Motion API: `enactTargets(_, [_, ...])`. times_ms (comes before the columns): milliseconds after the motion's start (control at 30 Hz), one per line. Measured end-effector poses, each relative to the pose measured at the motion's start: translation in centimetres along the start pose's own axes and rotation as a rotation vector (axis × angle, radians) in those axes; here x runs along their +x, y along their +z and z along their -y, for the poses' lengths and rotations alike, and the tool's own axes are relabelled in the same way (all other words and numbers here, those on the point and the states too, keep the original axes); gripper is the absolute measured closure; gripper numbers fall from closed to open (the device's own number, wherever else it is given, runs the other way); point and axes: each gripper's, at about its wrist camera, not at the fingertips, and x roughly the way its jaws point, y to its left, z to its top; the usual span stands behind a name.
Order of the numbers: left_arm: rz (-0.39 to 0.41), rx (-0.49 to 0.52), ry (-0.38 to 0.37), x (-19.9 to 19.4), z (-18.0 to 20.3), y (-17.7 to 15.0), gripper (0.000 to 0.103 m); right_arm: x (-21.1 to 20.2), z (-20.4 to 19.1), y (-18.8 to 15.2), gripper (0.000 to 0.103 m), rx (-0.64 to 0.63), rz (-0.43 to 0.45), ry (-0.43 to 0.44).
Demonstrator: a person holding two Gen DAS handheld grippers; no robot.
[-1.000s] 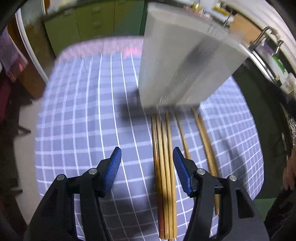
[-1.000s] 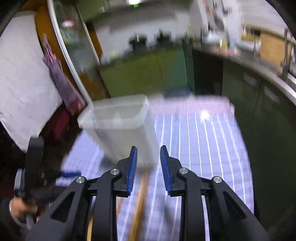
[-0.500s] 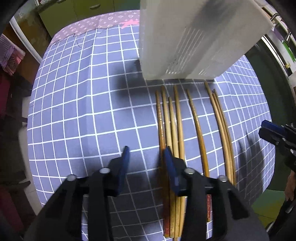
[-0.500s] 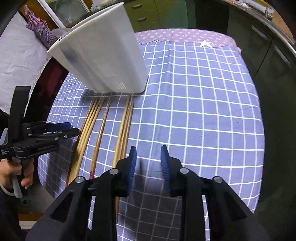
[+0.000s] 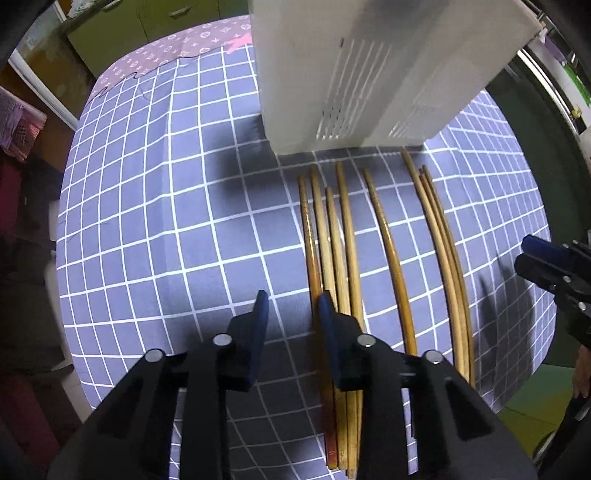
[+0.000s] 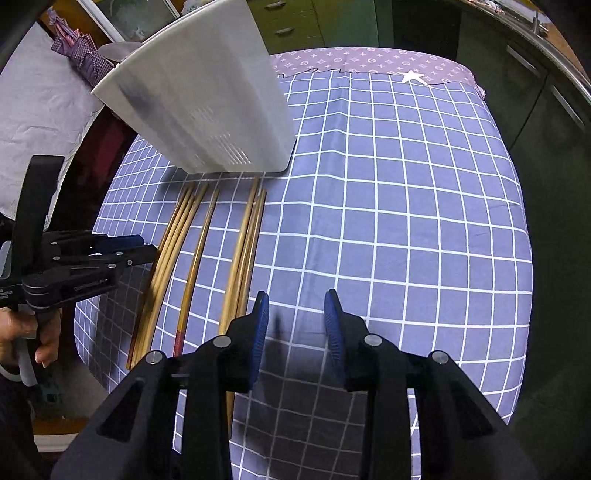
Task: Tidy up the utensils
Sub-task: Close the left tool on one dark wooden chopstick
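Several wooden chopsticks (image 5: 341, 240) lie side by side on the checked tablecloth, their far tips near a tall white slotted utensil holder (image 5: 369, 66). My left gripper (image 5: 291, 306) is open and empty above the cloth, its right finger over the leftmost chopsticks. In the right wrist view the chopsticks (image 6: 243, 236) lie left of my right gripper (image 6: 295, 321), which is open and empty over bare cloth. The holder (image 6: 207, 99) stands at the upper left there. Each gripper shows in the other's view, the left one (image 6: 144, 247) and the right one (image 5: 532, 251).
The purple-and-white checked tablecloth (image 6: 406, 206) covers a small table with a patterned pink strip (image 6: 369, 62) at its far edge. Green cabinets (image 6: 295, 22) stand beyond. A dark counter (image 6: 554, 92) runs along the right side.
Both grippers have tilted down toward the table and come closer to the chopsticks. My left gripper's jaws have narrowed from wide open. The right gripper's jaws have opened slightly.
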Motion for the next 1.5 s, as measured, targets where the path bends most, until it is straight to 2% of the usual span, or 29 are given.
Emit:
enactTargets(167, [-0.012, 0.023, 0.031, 0.7, 2.0, 0.3, 0.078, 0.1, -0.1, 0.0, 0.069, -0.006, -0.008, -0.008])
enactTargets(267, [-0.034, 0.034, 0.046, 1.1, 2.4, 0.3, 0.084, 0.1, -0.1, -0.1, 0.069, -0.012, -0.017, -0.013])
enactTargets(600, [-0.074, 0.067, 0.078, 1.3, 3.1, 1.0, 0.092, 0.6, 0.2, 0.0, 0.068, -0.01, -0.06, -0.022])
enactTargets(767, [-0.137, 0.061, 0.075, 1.5, 4.1, 2.4, 0.094, 1.0, -0.5, 0.4, 0.068, -0.026, -0.101, -0.034])
enactTargets(867, [-0.146, 0.054, 0.063, 1.6, 4.3, 2.9, 0.096, 1.0, -0.8, 0.9, 0.068, -0.025, -0.116, -0.025])
enactTargets(1000, [-0.117, 0.018, 0.03, 1.5, 2.8, 3.0, 0.096, 2.0, -1.7, 1.5, 0.085, -0.032, -0.141, -0.01])
enactTargets(1067, [-0.1, 0.001, 0.026, 1.3, 2.3, 3.0, 0.096, 2.7, -2.3, 1.7, 0.089, -0.038, -0.157, -0.001])
enactTargets(1233, [-0.068, 0.0, 0.015, 0.5, 1.2, 2.7, 0.096, 4.3, -3.5, 2.5, 0.09, -0.04, -0.189, 0.012])
enactTargets(1500, [0.012, 0.011, -0.005, -2.8, -0.7, 1.6, 0.096, 5.6, -4.6, 3.3, 0.09, -0.053, -0.221, -0.017])
